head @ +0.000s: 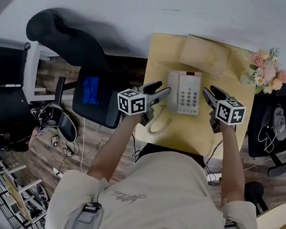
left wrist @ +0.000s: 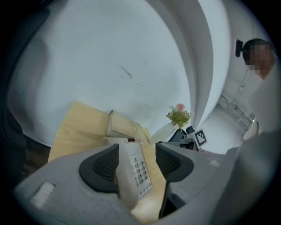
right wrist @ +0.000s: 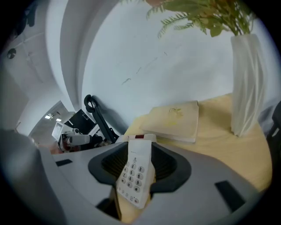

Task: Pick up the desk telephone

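Note:
The desk telephone (head: 186, 92) is white with a grey keypad and lies in the middle of the pale wooden desk (head: 162, 51); its cord (head: 158, 126) coils toward the front edge. My left gripper (head: 160, 92) hangs just off the phone's left side, its jaws apart. At the phone's right side my right gripper (head: 211, 92) also has its jaws apart. In the left gripper view the telephone (left wrist: 139, 172) shows in the gap of the left gripper (left wrist: 137, 165), not touched by the pads. The right gripper (right wrist: 138, 165) frames the telephone (right wrist: 134, 176) the same way.
A closed book (head: 205, 55) lies behind the phone. A white vase of flowers (head: 265, 70) stands at the desk's back right corner. A black chair (head: 95, 97) is to the left of the desk, another chair (head: 271, 131) to the right. A white wall runs behind.

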`<state>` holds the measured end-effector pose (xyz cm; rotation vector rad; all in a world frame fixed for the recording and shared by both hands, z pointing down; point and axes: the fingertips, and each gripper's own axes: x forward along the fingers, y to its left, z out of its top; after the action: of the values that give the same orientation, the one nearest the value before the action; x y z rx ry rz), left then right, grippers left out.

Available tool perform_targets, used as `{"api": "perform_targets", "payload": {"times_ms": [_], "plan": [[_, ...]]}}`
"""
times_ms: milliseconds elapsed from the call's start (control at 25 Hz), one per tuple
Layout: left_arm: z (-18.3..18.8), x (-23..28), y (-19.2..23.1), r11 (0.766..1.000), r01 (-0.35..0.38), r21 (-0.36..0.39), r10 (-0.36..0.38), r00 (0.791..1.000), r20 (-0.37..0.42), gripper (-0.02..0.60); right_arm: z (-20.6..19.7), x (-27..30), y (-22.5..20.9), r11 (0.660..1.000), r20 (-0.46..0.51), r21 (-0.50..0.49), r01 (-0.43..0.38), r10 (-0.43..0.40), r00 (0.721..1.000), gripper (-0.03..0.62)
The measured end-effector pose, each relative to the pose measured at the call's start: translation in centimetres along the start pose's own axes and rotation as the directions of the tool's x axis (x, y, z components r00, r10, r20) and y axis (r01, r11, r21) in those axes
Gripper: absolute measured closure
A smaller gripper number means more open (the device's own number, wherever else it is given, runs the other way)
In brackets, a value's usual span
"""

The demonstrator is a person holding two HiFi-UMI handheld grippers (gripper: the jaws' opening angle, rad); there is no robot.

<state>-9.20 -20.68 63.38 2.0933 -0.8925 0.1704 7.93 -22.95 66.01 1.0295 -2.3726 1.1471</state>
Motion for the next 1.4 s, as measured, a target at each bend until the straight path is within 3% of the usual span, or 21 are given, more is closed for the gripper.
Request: {"api": "perform_targets", "payload": {"times_ms": [160, 320, 600, 800, 1000, 1320, 1400], "plan": [[-1.2, 1.7, 2.6, 0.990, 0.050, -0.131, -0.055, 0.998, -0.030, 0.313, -1.5, 2.4, -1.5, 0.996, -0.072, 0.083, -0.023, 0.029, 0.997, 0.431], [-2.8, 2.8, 5.6, 0.974, 0.045, -0.221, -0.060, 0.996, -0.060, 0.302, -2.5, 4.3, -2.7, 0.993, -0.131, 0.117, -0.015, 0.030, 0.991, 0.419], [-4.0, 5.0, 6.9, 0.926, 0.120, -0.358, -0.155, 0.985, -0.070, 0.285, -4.3, 7.1, -3.8, 0.976, -0.224, 0.211, -0.053, 0.101, 0.969, 0.418], [-4.2, 6.2, 6.7, 0.893, 0.184, -0.409, -0.237, 0.968, -0.080, 0.278, -4.6, 8.1, -3.5, 0.956, -0.256, 0.264, -0.126, 0.195, 0.947, 0.405], [-4.5, 6.8, 6.8, 0.863, 0.233, -0.449, -0.300, 0.950, -0.083, 0.247, -4.9, 8.7, -3.0, 0.914, -0.245, 0.351, -0.206, 0.302, 0.921, 0.405], [-5.0, 7.3, 6.7, 0.789, 0.291, -0.541, -0.372, 0.927, -0.044, 0.219, -5.1, 9.8, -2.5, 0.867, -0.248, 0.431, -0.250, 0.381, 0.891, 0.373], [-5.0, 7.4, 6.7, 0.784, 0.297, -0.545, -0.381, 0.923, -0.046, 0.219, -5.2, 10.0, -2.3, 0.850, -0.230, 0.454, -0.265, 0.400, 0.887, 0.362]]}}
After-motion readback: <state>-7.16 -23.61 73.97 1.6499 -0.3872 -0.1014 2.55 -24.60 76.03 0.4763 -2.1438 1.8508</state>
